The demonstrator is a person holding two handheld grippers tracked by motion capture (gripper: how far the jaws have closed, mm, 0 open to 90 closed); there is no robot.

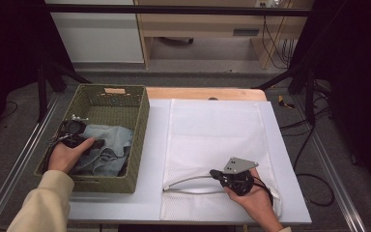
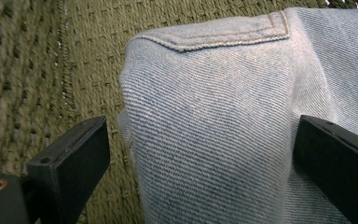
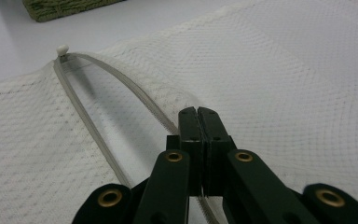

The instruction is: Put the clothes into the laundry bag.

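A folded piece of light blue denim (image 1: pixel 108 145) lies in the olive woven basket (image 1: pixel 142 140) at the left. My left gripper (image 1: pixel 95 143) reaches down into the basket, held by a hand in a cream sleeve. In the left gripper view the left gripper (image 2: pixel 200 140) is open, a fold of the denim (image 2: pixel 214 121) standing between its wide-apart jaws. A white mesh bag (image 1: pixel 217 130) lies flat on the table. My right gripper (image 3: pixel 198 114) is shut on the upper edge of its open zipper (image 3: pixel 135 88) near the front; the right gripper (image 1: pixel 213 172) holds that edge slightly raised.
The white zipper pull (image 3: pixel 62 48) sits at the far end of the opening. The basket's weave (image 2: pixel 28 70) lies under the denim. A white mat (image 1: pixel 152 183) covers the table between basket and bag. Black frame legs and cables stand beyond the table's edges.
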